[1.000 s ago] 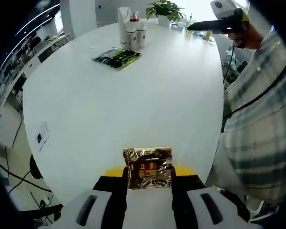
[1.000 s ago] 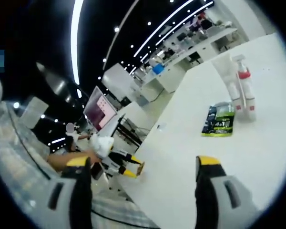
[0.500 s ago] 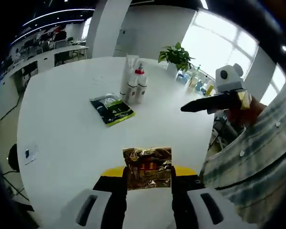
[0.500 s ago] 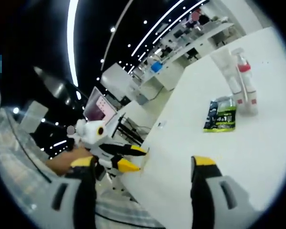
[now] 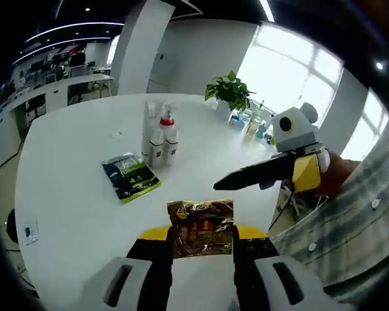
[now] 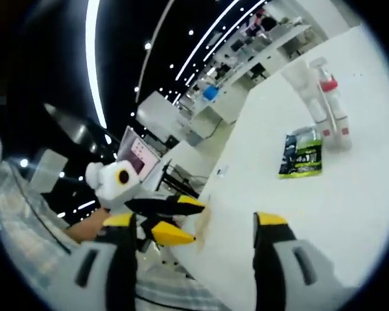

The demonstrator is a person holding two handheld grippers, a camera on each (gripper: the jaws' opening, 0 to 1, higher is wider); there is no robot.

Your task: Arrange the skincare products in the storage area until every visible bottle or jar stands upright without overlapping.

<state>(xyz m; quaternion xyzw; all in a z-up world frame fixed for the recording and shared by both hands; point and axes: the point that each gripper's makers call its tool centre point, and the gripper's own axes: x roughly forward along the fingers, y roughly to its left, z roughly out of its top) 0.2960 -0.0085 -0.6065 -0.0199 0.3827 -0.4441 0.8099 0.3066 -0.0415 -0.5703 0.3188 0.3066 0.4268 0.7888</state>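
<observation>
Bottles [image 5: 157,133] stand upright in a tight group on the white counter [image 5: 71,168], well ahead of the left tool [image 5: 201,243] and to its left; a green sachet [image 5: 129,176] lies flat just short of them. Left tool is clamped on a gold sachet [image 5: 201,225], held upright between its jaws above the near counter edge. Right tool [image 6: 189,232] stands wide and holds nothing. Judgement: the step in hand is bringing the gold sachet to the group. To do it well, carry it level past the green sachet, set it beside the bottles without touching them, and release only once it rests on the counter; a foil pack is likely to topple, so the free right tool may be needed to steady it. Left gripper view shows the gold sachet's face and the right tool entering from the right with a plant [image 5: 230,89] beyond. Right gripper view shows the left tool's yellow-tipped jaws side-on at the counter edge.
</observation>
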